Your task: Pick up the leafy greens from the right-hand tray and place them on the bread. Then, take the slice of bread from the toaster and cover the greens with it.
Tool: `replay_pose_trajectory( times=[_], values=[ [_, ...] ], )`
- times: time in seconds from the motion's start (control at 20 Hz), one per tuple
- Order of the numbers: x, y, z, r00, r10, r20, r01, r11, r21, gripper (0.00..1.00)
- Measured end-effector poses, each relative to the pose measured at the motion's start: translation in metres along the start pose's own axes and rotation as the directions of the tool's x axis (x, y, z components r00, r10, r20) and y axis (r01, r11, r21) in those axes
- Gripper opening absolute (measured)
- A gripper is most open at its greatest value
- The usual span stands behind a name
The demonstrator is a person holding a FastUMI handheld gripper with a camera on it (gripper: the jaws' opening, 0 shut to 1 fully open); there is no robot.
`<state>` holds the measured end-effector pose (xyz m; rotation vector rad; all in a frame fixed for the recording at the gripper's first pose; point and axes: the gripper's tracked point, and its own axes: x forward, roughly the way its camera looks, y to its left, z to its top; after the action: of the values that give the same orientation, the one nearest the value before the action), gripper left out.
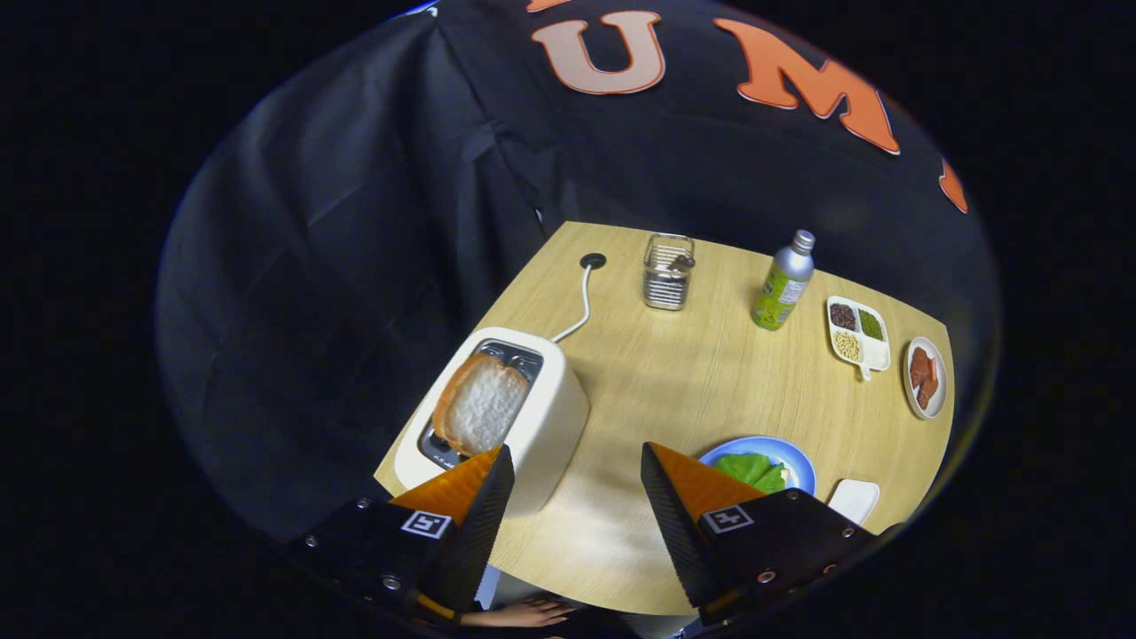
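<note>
Tool (577,461) held high over the tabletop (674,373), fingers spread wide, nothing between them. Slice of bread (479,404) stands in the toaster (541,426), just ahead of the left finger. Leafy greens (753,469) lie on a blue plate (794,457) beyond the right finger; bread under them possibly, hard to tell. Farther off: wire basket (668,271), bottle (783,282), divided tray (857,333).

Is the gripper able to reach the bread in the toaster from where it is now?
Probably yes. The gripper is open and holds nothing. The bread stands out of the toaster slot, just ahead of one finger, with nothing over it. The gripper would need to shift sideways to bring the slice between the fingers.
</note>
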<state>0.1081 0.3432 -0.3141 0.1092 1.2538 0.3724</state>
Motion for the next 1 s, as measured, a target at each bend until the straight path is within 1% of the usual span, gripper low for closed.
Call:
replay_pose_trajectory(
  times=[0.15,0.25,0.45,0.65,0.75,0.85,0.95,1.0],
  values=[
    [0.004,0.026,0.011,1.000,0.008,0.001,-0.008,1.000,-0.024,0.88],
    [0.008,0.044,0.012,1.000,0.017,-0.016,-0.018,0.999,-0.040,0.88],
    [0.022,0.068,0.014,0.999,0.011,-0.050,-0.014,0.998,-0.059,0.88],
    [0.039,0.077,0.013,0.996,-0.002,-0.087,-0.003,0.998,-0.058,0.88],
    [0.047,0.076,0.012,0.995,-0.026,-0.099,0.022,0.999,-0.046,0.88],
    [0.055,0.073,0.011,0.992,-0.046,-0.121,0.045,0.999,-0.011,0.86],
    [0.061,0.072,0.011,0.988,-0.060,-0.142,0.063,0.998,0.019,0.80],
    [0.064,0.070,0.013,0.987,-0.068,-0.144,0.073,0.997,0.032,0.75]
  ],
)
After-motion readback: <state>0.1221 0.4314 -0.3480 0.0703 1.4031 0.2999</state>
